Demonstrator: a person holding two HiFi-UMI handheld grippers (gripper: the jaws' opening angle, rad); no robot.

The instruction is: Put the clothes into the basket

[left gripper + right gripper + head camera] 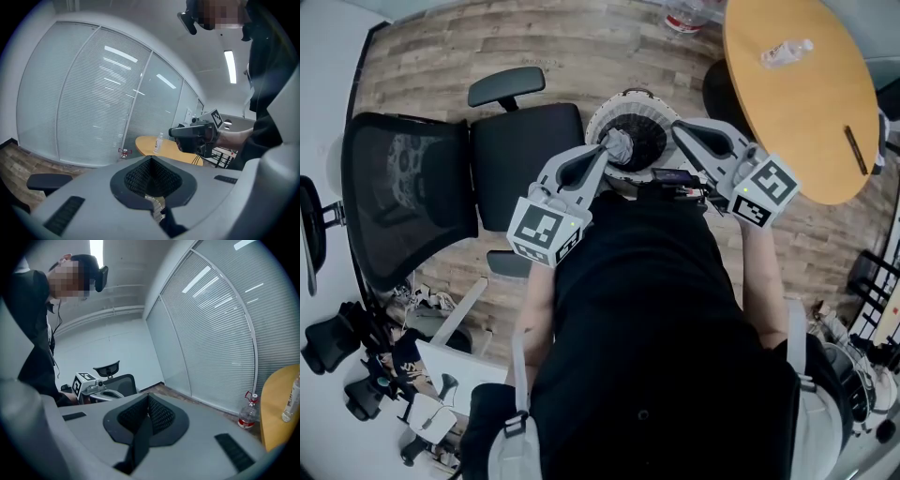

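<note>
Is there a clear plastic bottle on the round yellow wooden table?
Yes, the clear plastic bottle sits on the round yellow wooden table.

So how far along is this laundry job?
Nothing is clearly done: the basket only looks dark inside. In hand: the left gripper and right gripper each pinch dark cloth over it. Left: lowering the cloth in and letting go.

Round white ribbed basket (649, 101), dark inside, standing upright on wood floor (534, 42). Bunched grey cloth (623, 148) hanging at its near rim, pinched by left gripper (612, 146). Dark fabric strip (139, 439) trailing from right gripper (148, 401).
</note>
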